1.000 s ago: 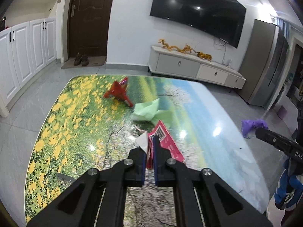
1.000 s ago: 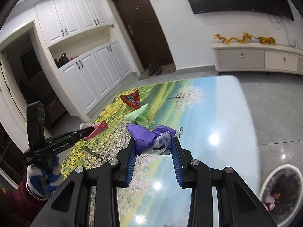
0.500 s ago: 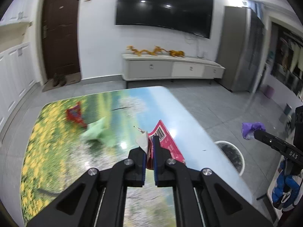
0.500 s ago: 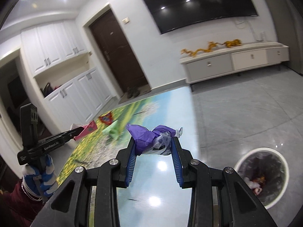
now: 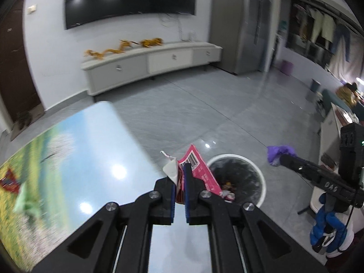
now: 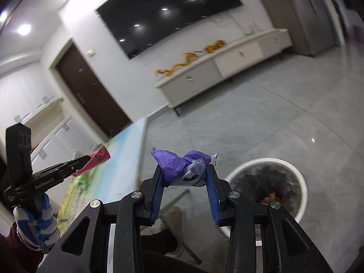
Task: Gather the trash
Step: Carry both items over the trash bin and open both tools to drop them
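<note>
Writing: the left gripper (image 6: 85,159) carries the word "GenRobot.AI" along its arm in the right wrist view; the right gripper (image 5: 281,159) carries "046" in the left wrist view. The red wrapper (image 5: 200,170) shows a barcode; its other print is too small to read.
Left fingers: pressed together on the red wrapper, with a white scrap of paper (image 5: 170,169) caught in the same pinch.
Right fingers: part spread, clamped from both sides on a crumpled purple bag (image 6: 175,163) that has a bit of clear plastic (image 6: 198,167) bunched with it.
Red wrapper: flat, creased, sticking up at 12 o'clock from the fingertips, just over the near rim of the bin.
Purple bag: balled up, held in the air beside the counter (image 5: 95,150) edge, the bin at 4 o'clock from it in the right wrist view.
Bin: white round trash bin (image 5: 261,177) on the grey floor, dark liner, some scraps already inside.
Change: a second ago both grippers were over the flower-print counter; now both have swung past its edge and the bin sits right beyond the fingertips.
Left on counter: a green piece (image 5: 25,201) and a red piece (image 5: 9,182) at 9 o'clock, blurred.
</note>
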### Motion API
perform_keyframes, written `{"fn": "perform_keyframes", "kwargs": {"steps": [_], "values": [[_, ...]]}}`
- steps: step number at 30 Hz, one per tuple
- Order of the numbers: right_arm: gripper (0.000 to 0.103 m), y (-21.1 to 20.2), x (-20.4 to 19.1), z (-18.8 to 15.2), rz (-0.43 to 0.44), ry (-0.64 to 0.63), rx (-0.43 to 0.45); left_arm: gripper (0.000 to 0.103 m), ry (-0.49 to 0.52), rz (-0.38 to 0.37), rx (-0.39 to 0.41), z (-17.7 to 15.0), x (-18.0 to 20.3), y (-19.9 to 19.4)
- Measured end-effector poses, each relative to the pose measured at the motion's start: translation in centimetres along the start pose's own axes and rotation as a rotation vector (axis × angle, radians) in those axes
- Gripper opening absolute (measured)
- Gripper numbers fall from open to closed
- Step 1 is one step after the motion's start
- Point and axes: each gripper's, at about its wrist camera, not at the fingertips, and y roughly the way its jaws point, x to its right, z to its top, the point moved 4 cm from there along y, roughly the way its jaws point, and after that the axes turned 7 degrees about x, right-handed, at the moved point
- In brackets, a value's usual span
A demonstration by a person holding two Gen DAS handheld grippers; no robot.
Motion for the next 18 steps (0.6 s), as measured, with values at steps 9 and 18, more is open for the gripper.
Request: {"fn": "perform_keyframes", "kwargs": {"steps": [9,18], "values": [[0.036,3.2,7.2,-1.6,-0.114,0.091,-0.071,0.006,0.066,-0.129,-0.114,0.8,7.0,9.4],[0.047,6.0,11.0,-2.4,-0.195,0.126,-0.124,0.013,0.039,-0.220,-0.198,0.0,10.2,14.5]]}}
